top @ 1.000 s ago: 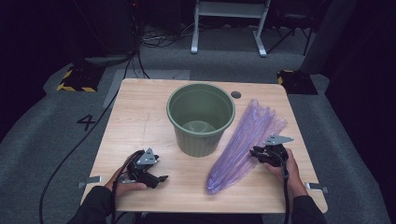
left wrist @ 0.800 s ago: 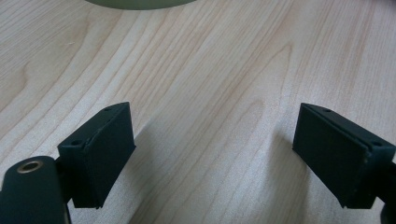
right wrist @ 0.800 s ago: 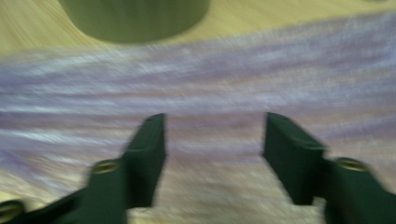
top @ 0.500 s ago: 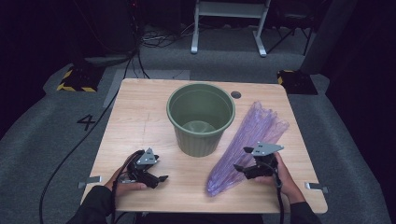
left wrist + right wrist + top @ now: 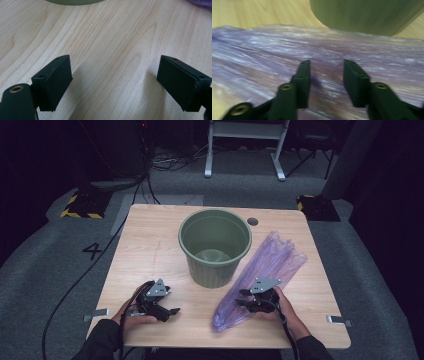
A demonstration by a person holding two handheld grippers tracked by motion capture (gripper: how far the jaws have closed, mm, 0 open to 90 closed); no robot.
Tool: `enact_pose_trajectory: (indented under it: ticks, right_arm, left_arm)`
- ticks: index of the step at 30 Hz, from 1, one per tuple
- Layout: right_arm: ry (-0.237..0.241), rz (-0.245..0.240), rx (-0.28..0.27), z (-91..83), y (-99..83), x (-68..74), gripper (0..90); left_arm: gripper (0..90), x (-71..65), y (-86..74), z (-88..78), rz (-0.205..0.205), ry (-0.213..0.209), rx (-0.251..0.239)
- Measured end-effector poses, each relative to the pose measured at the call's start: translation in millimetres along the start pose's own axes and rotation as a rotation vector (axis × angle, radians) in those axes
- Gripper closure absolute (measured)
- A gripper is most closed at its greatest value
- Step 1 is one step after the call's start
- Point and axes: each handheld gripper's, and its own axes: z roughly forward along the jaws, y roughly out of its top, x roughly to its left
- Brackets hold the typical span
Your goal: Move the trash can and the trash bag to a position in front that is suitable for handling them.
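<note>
A green bucket (image 5: 215,245) stands upright in the middle of the wooden table (image 5: 150,235). To its right a crumpled purple plastic bag (image 5: 272,262) lies flat, running from the far right toward the near edge. My right gripper (image 5: 241,298) rests over the bag's near half and points left. Its jaws have just been closing. In the right gripper view the right gripper (image 5: 325,75) shows a narrow gap with purple film (image 5: 262,55) under it and nothing visibly pinched. My left gripper (image 5: 170,306) sits near the front left, and the left gripper (image 5: 115,80) stands wide open over bare wood.
The bucket's wall (image 5: 367,15) rises just beyond the bag in the right gripper view. Its base (image 5: 75,1) and a corner of the bag (image 5: 201,2) edge the left gripper view. A small round hole (image 5: 252,221) marks the tabletop behind the bucket. Cables trail off the front edge.
The right gripper has slid left and nearer along the bag, toward its near end. Its jaws opened wide, then narrowed. The left gripper and the bucket have stayed put.
</note>
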Motion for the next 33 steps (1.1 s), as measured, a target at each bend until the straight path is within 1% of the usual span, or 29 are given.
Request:
enact_pose_trajectory:
  ticks: [2, 3, 5, 6, 7, 8, 9, 10, 11, 12, 13, 14, 15, 16, 17, 18, 20, 21, 22, 23, 24, 25, 26, 27, 28, 29, 30, 31, 33]
  right_arm:
    - [-0.013, 0.01, 0.0, 2.3, 0.9, -0.2, 67.5]
    - [-0.03, 0.01, -0.002, 3.2, 1.7, -0.3, 70.3]
    - [-0.064, 0.035, -0.005, 4.9, 2.7, -1.8, 73.3]
    - [-0.1, 0.057, -0.012, 6.7, 2.9, -4.5, 75.5]
    - [-0.1, 0.057, -0.012, 6.7, 2.9, -4.5, 75.5]
    - [-0.119, 0.065, -0.014, 7.3, 3.2, -5.5, 76.4]
    - [-0.169, 0.086, -0.013, 9.4, 4.6, -8.5, 76.4]
    - [-0.169, 0.086, -0.013, 9.4, 4.6, -8.5, 76.4]
    - [-0.182, 0.093, -0.013, 10.1, 5.2, -9.9, 76.3]
    - [-0.205, 0.12, -0.014, 12.0, 6.5, -13.2, 71.0]
    - [-0.205, 0.12, -0.014, 12.0, 6.5, -13.2, 71.0]
    - [-0.211, 0.13, -0.014, 12.4, 7.0, -14.2, 66.4]
    - [-0.213, 0.141, -0.011, 12.5, 7.6, -16.1, 59.1]
    - [-0.21, 0.149, -0.015, 11.3, 8.0, -16.8, 55.8]
    - [-0.213, 0.147, -0.028, 4.2, 9.9, -16.4, 46.4]
    - [-0.213, 0.147, -0.028, 4.2, 9.9, -16.4, 46.4]
    - [-0.25, 0.129, -0.045, -7.0, 12.3, -15.6, 40.2]
    - [-0.265, 0.128, -0.058, -13.2, 12.3, -15.7, 37.0]
    - [-0.291, 0.139, -0.079, -24.0, 10.0, -18.8, 32.8]
    - [-0.291, 0.139, -0.079, -24.0, 10.0, -18.8, 32.8]
    - [-0.307, 0.144, -0.077, -27.5, 8.5, -21.0, 32.4]
    - [-0.339, 0.157, -0.075, -32.6, 5.1, -25.6, 30.6]
    - [-0.396, 0.16, -0.056, -38.9, -0.7, -33.9, 27.7]
    - [-0.404, 0.171, -0.056, -40.9, -2.9, -37.3, 27.1]
    - [-0.404, 0.171, -0.056, -40.9, -2.9, -37.3, 27.1]
    - [-0.391, 0.193, -0.059, -43.1, -5.4, -42.2, 25.1]
    - [-0.383, 0.205, -0.057, -44.7, -8.0, -46.8, 23.6]
    - [-0.389, 0.205, -0.054, -44.9, -9.3, -48.9, 22.5]
    - [-0.367, 0.199, -0.043, -41.3, -13.6, -56.4, 19.5]
  left_arm:
    - [12.2, 0.0, 0.0, 0.0, 0.0, 0.0, 0.0]
    - [12.2, 0.1, 0.0, 0.0, 0.0, 0.0, 0.0]
    - [12.2, 0.0, 0.0, 0.0, 0.0, 0.0, 0.0]
    - [12.2, 0.0, 0.0, 0.0, 0.0, 0.0, 0.0]
    - [12.2, 0.0, 0.0, 0.0, 0.0, 0.0, 0.0]
    - [12.2, 0.0, 0.0, 0.0, 0.0, 0.0, 0.0]
    - [12.2, 0.0, 0.0, 0.0, 0.0, 0.0, 0.0]
    - [12.2, 0.0, 0.0, 0.0, 0.0, 0.0, 0.0]
    - [12.2, 0.0, 0.0, 0.0, 0.0, 0.0, 0.0]
    - [12.2, 0.0, 0.0, 0.0, 0.0, 0.0, 0.0]
    - [12.2, 0.0, 0.0, 0.0, 0.0, 0.0, 0.0]
    - [12.2, 0.1, 0.0, 0.0, 0.0, 0.0, 0.0]
    - [12.2, 0.1, 0.0, 0.0, 0.0, 0.0, 0.0]
    - [12.2, 0.1, 0.0, 0.0, 0.0, -0.001, 0.0]
    - [12.3, 0.1, -0.1, -0.1, 0.0, -0.001, 0.0]
    - [12.3, 0.1, -0.1, -0.1, 0.0, -0.001, 0.0]
    - [12.4, 0.2, -0.1, -0.1, 0.0, -0.002, -0.001]
    - [12.4, 0.2, -0.1, -0.1, 0.0, -0.001, -0.001]
    - [12.4, 0.1, -0.2, -0.2, 0.0, -0.001, -0.001]
    - [12.4, 0.1, -0.2, -0.2, 0.0, -0.001, -0.001]
    - [12.4, 0.2, -0.2, -0.2, 0.0, -0.001, -0.001]
    - [12.4, 0.2, -0.2, -0.1, 0.0, -0.001, -0.001]
    - [12.4, 0.2, -0.2, -0.2, 0.0, -0.001, -0.001]
    - [12.4, 0.2, -0.2, -0.2, 0.0, -0.001, -0.001]
    - [12.4, 0.2, -0.1, -0.2, 0.0, -0.001, -0.001]
    - [12.5, 0.3, -0.1, -0.2, 0.0, -0.001, -0.001]
    - [12.5, 0.3, -0.1, -0.2, 0.0, -0.001, -0.001]
    - [12.4, 0.2, -0.1, -0.1, 0.0, -0.001, -0.001]
    - [12.5, 0.3, -0.1, -0.2, 0.0, -0.001, -0.001]
